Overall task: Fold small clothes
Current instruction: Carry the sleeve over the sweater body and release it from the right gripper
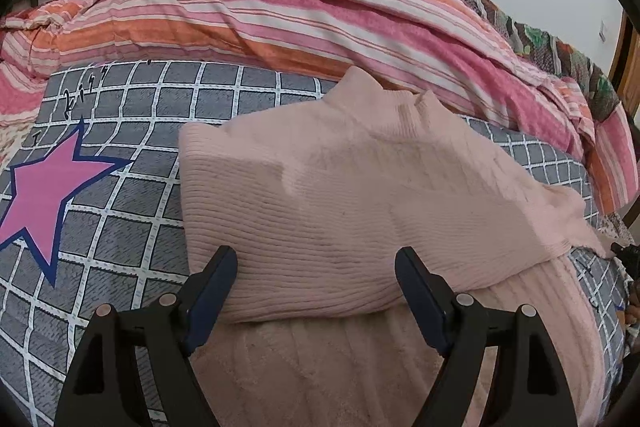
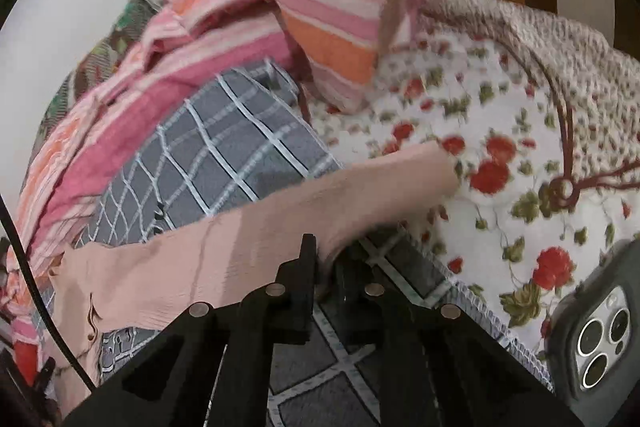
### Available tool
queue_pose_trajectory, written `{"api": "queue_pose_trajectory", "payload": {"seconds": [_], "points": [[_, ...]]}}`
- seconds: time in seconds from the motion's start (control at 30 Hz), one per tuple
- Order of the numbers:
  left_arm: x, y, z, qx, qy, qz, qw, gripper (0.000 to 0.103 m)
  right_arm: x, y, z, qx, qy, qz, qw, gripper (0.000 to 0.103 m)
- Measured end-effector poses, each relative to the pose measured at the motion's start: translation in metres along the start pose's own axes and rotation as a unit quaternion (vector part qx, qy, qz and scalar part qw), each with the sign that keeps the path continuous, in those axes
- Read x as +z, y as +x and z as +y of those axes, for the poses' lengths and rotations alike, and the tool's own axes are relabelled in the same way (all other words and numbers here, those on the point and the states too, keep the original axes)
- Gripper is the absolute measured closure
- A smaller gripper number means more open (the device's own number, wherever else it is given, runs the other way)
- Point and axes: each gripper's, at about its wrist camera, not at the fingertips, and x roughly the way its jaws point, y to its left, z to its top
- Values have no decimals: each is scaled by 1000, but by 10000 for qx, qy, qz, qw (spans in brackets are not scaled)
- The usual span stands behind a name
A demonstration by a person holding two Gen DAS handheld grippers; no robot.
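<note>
The right gripper [image 2: 320, 259] is clenched on the pink sweater's [image 1: 320, 195] sleeve [image 2: 320, 203], the left gripper [image 1: 316, 267] hovers released, so tugging could drag the folded part loose.

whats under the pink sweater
The sweater lies on a grey checked blanket; its right sleeve reaches onto a floral sheet. What lies beneath its middle is covered.

A pale pink ribbed sweater [image 1: 320, 195] is seen on a grey sheet [image 1: 132, 227] gridded in white, marked with a pink, blue-edged star [image 1: 44, 195]. A quilt [image 1: 280, 19] is striped pink, orange and white. A white cloth [image 2: 500, 155] is printed with red flowers.
</note>
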Motion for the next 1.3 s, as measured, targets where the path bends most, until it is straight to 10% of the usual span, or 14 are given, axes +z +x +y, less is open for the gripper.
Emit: {"api": "queue_pose_trajectory", "payload": {"seconds": [0.27,0.6,0.97,1.2,1.3], "points": [[1,-18,19,-188,-457,-260,9984,23,-3,-57,71,-181,-742,-1273,9889,97],[-4,-62,70,188,-681,-619,9956,23,-26,-94,236,535,-1734,-1432,9729,97],[-12,-88,136,396,-1322,-773,9874,23,-132,-89,449,1727,-2922,-641,9384,97],[-10,-88,144,393,-1356,-785,9869,23,-194,-32,490,1943,-3016,372,9327,96],[-9,-84,137,242,-1297,-736,9885,23,-202,-17,492,2197,-2951,825,9262,74]]}}
